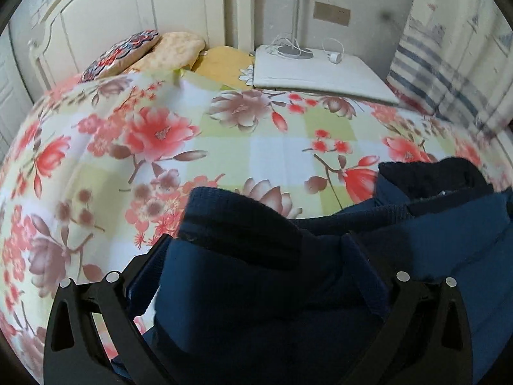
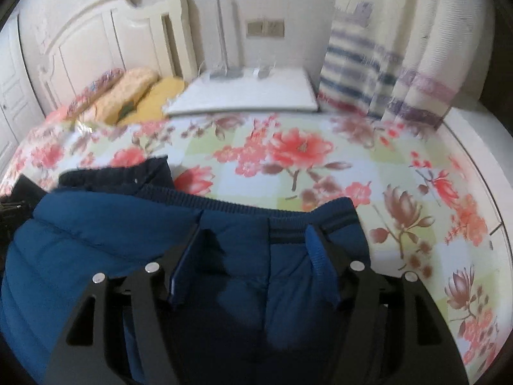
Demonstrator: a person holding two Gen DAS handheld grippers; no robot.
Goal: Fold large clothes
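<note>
1. Navy padded jacket point(image 2: 96, 240) lies bunched on the floral bedspread point(image 2: 304, 166), at its near edge, ribbed hem toward the headboard point(image 2: 96, 41).
2. Right gripper point(image 2: 253, 240): fingers clenched on a thick fold of the hem, probably to carry that edge over.
3. Left gripper point(image 1: 263, 250): jacket fabric fills the gap; grip pressure can't be told.
4. Two holds likely keep the bulky hem straight.

The jacket point(image 2: 134, 224) lies on the bed point(image 2: 320, 166), at its near edge. Beyond the jacket, at the bed's far left, pillows point(image 2: 134, 86) lean against the headboard point(image 2: 96, 38). Right of the pillows, behind the bed, stands a nightstand point(image 2: 256, 93) bearing cables point(image 1: 288, 45); a curtain point(image 2: 368, 64) hangs right of it.
</note>
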